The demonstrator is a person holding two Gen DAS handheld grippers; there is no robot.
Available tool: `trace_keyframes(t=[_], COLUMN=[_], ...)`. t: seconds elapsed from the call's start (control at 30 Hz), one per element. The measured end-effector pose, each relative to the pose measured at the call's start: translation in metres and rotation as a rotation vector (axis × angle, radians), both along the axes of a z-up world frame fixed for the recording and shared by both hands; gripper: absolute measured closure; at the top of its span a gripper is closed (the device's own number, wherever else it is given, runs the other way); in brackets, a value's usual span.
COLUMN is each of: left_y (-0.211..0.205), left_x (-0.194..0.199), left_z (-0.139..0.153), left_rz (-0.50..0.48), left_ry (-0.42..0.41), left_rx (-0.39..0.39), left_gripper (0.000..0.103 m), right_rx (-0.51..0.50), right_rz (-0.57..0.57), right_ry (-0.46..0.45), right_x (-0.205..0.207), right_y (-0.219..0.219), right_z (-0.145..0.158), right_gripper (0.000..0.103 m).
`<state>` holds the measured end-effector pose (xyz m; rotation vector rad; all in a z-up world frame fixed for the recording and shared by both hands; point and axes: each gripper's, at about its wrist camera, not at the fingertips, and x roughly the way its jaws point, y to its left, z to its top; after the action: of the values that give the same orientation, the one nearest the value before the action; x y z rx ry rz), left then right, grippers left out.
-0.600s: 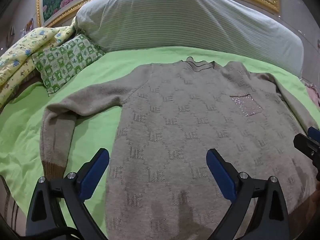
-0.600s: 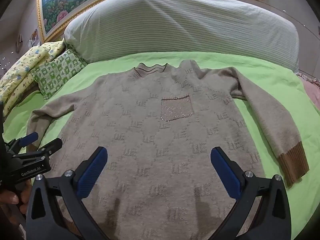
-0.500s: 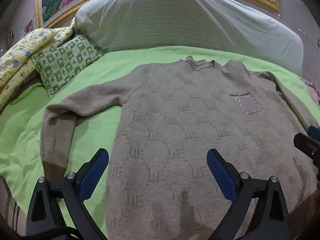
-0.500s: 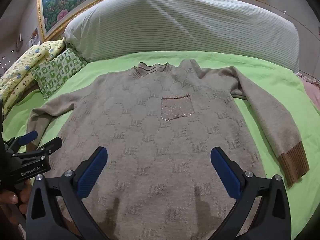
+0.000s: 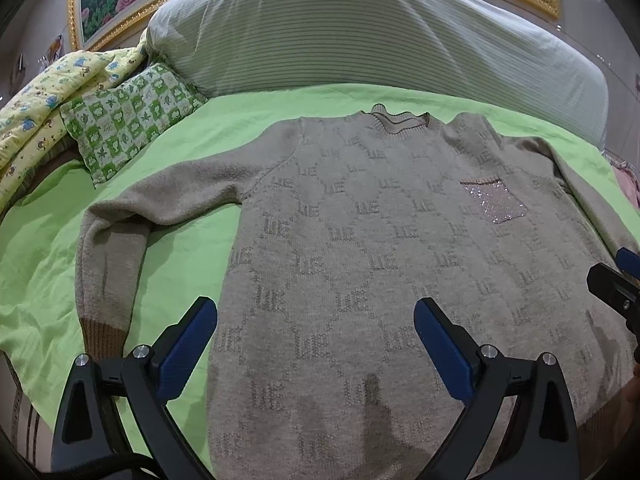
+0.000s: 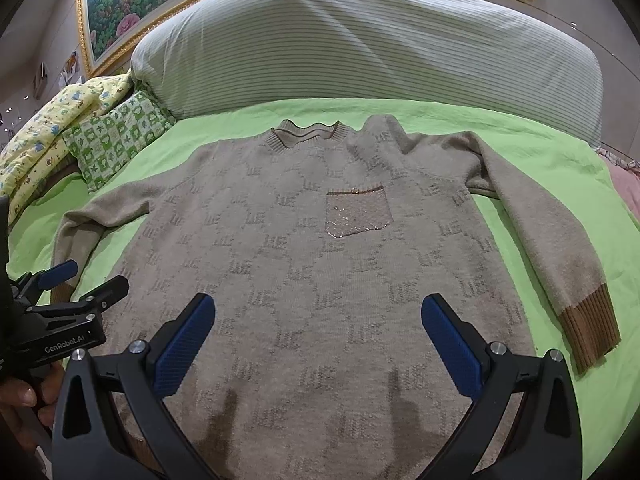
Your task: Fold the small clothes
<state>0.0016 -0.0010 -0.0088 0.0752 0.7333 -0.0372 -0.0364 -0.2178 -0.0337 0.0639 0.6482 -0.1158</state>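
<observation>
A beige knit sweater (image 5: 360,248) with a sparkly chest pocket (image 5: 494,202) lies flat, front up, on a green sheet (image 5: 192,248); it also shows in the right wrist view (image 6: 304,256). Both sleeves lie out to the sides, cuffs brown (image 6: 588,332). My left gripper (image 5: 316,336) is open and empty, above the sweater's lower left part. My right gripper (image 6: 318,332) is open and empty, above the lower middle. Each gripper shows at the edge of the other's view.
A large striped pillow (image 5: 360,40) lies behind the sweater. A green patterned cushion (image 5: 128,120) and a yellow printed quilt (image 5: 36,112) lie at the back left. A gold-framed picture (image 6: 120,8) hangs on the wall. Pink fabric (image 6: 624,184) lies at the right edge.
Both grippers have crept slightly forward over the sweater. The sweater has not moved and the jaws stay open.
</observation>
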Motion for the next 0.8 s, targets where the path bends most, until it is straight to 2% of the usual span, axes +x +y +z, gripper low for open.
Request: trace_keyframes(t=[0.13,0.5,0.6,0.7,0.8], left_y=[0.0008,0.0008,0.0009,-0.0009,-0.0026], left_x=[0.001,0.0033,0.0043,0.0063,0.0081], left_z=[-0.0006,-0.0052,-0.0057,-0.0062,-0.0063], left_rz=[0.002,0.002,-0.001,-0.006,-0.007], left_ry=[0.002,0.041,0.068,0.086,0.076], left_rx=[-0.005,-0.002,-0.004,-0.004,-0.009], left_gripper=[0.004,0.004,0.004,0.004,0.004], right_rx=[-0.003,-0.036,-0.01,-0.029,-0.005], right_rz=[0.0,-0.003,0.0,-0.002,-0.005], right_ry=[-0.016,0.015,-0.007,0.002,0.013], right_x=[-0.0004,0.0025,0.0026,0.0031,0.0041], right_y=[0.0008,0.0015,0.0015,0.0008,0.0007], right_z=[-0.0002,-0.0018,-0.0015,-0.0024,-0.0039], right_gripper=[0.0,0.0,0.0,0.0,0.0])
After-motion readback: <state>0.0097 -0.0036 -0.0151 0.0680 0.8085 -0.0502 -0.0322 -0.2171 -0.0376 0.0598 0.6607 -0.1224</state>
